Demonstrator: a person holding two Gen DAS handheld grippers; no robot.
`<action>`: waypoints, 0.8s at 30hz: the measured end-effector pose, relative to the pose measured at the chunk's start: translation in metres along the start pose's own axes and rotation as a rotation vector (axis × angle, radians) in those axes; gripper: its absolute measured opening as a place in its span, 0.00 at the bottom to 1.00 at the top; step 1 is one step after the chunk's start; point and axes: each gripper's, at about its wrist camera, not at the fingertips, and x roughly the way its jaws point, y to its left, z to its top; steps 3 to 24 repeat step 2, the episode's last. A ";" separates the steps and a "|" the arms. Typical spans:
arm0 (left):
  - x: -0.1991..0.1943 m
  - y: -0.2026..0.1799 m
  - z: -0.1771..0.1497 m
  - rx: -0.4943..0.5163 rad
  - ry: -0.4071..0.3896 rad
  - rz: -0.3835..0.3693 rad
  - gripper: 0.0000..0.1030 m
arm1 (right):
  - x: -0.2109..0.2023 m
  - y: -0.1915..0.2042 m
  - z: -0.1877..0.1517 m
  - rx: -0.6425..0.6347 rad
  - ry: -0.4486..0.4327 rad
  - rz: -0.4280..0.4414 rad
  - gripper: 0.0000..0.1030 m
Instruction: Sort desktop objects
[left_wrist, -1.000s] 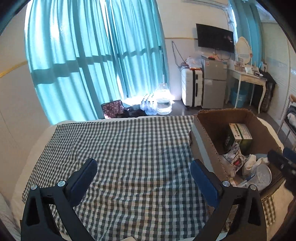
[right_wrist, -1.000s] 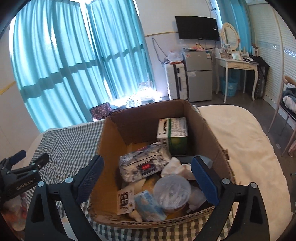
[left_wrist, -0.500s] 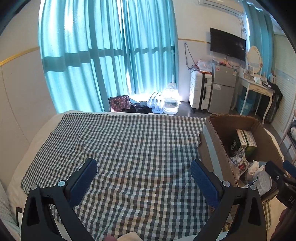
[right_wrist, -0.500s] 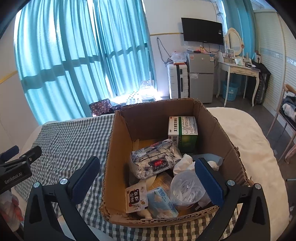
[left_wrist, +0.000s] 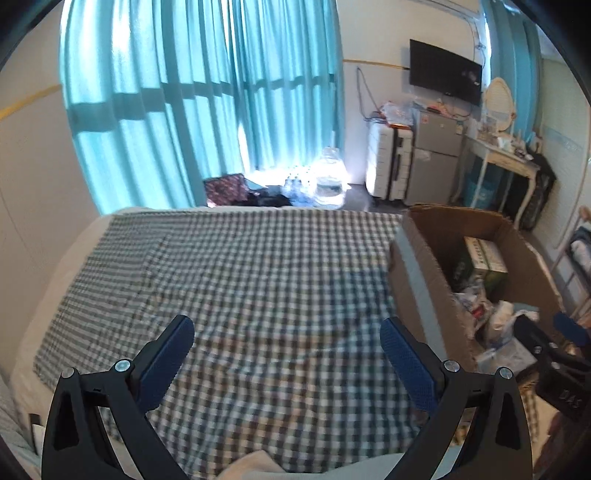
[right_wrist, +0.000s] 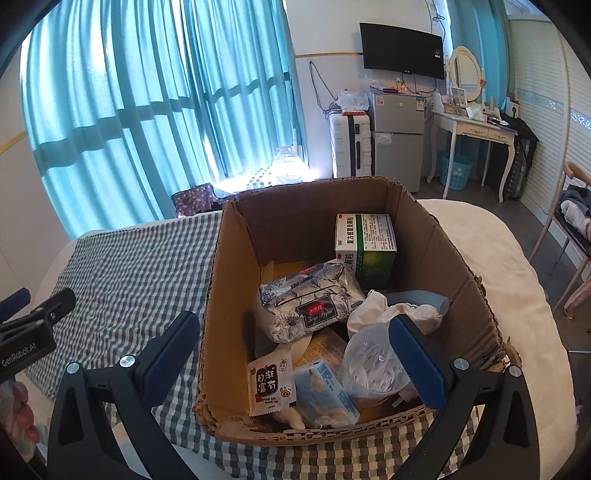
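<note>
An open cardboard box (right_wrist: 229, 295) stands on a checked cloth (right_wrist: 129, 280). It holds a green-and-white medicine carton (right_wrist: 365, 240), a floral tissue pack (right_wrist: 310, 302), a crumpled white bag (right_wrist: 373, 310), a clear lidded cup (right_wrist: 369, 362), a white snack sachet (right_wrist: 269, 384) and a pale blue packet (right_wrist: 325, 391). My right gripper (right_wrist: 291, 325) hangs wide open over the box's near side, holding nothing. One of its fingers is outside the left wall, the other above the cup. My left gripper (left_wrist: 286, 328) is open and empty above the checked cloth (left_wrist: 240, 280), left of the box (left_wrist: 417, 266).
The cloth lies on a white padded surface (right_wrist: 491, 266) that drops off at the right. Beyond are teal curtains (right_wrist: 129, 110), a water jug (left_wrist: 327, 181), a white suitcase (right_wrist: 351, 144), a small fridge (right_wrist: 397, 136), a dressing table (right_wrist: 476, 129) and a chair (right_wrist: 572, 221).
The right gripper's jaws have spread slightly wider and it has edged a little closer to the box. The left gripper's view has tilted slightly; it still hovers over the cloth.
</note>
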 end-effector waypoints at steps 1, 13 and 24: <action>0.000 0.001 0.000 -0.010 0.003 -0.014 1.00 | 0.000 0.001 0.000 0.001 0.002 0.000 1.00; 0.000 0.001 0.000 -0.016 0.002 -0.020 1.00 | 0.000 0.002 -0.001 0.001 0.001 0.000 1.00; 0.000 0.001 0.000 -0.016 0.002 -0.020 1.00 | 0.000 0.002 -0.001 0.001 0.001 0.000 1.00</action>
